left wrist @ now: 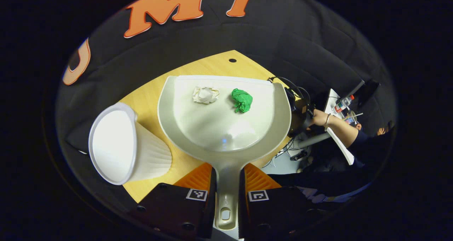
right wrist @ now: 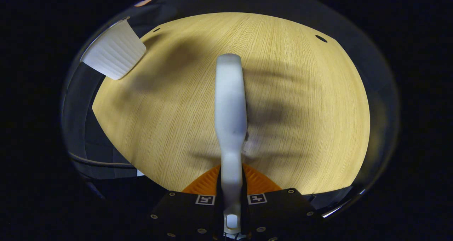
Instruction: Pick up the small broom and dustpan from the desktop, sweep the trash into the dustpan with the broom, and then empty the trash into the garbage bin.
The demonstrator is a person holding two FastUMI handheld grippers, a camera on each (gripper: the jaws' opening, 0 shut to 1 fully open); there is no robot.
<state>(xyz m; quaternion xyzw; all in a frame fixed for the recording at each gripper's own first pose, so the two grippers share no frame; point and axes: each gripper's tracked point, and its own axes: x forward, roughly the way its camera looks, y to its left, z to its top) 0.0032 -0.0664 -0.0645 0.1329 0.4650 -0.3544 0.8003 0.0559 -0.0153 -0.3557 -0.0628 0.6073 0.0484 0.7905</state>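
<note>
In the left gripper view my left gripper (left wrist: 227, 175) is shut on the handle of the cream dustpan (left wrist: 219, 127), which is held up over the wooden desktop (left wrist: 148, 99). Two pieces of trash lie near the pan's far lip: a crumpled white paper ball (left wrist: 205, 94) and a crumpled green paper ball (left wrist: 242, 100). The white ribbed garbage bin (left wrist: 125, 147) stands to the pan's left, its mouth tilted toward the camera. In the right gripper view my right gripper (right wrist: 231, 175) is shut on the handle of the small white broom (right wrist: 230, 103), seen edge-on above the desktop (right wrist: 300, 92). The bin (right wrist: 115, 53) sits far upper left.
A person's arm (left wrist: 336, 126) reaches over cluttered equipment and cables beyond the desk's right edge in the left gripper view. Small round holes (right wrist: 321, 38) mark the desktop near its far edge. The desk's left edge drops off beside the bin.
</note>
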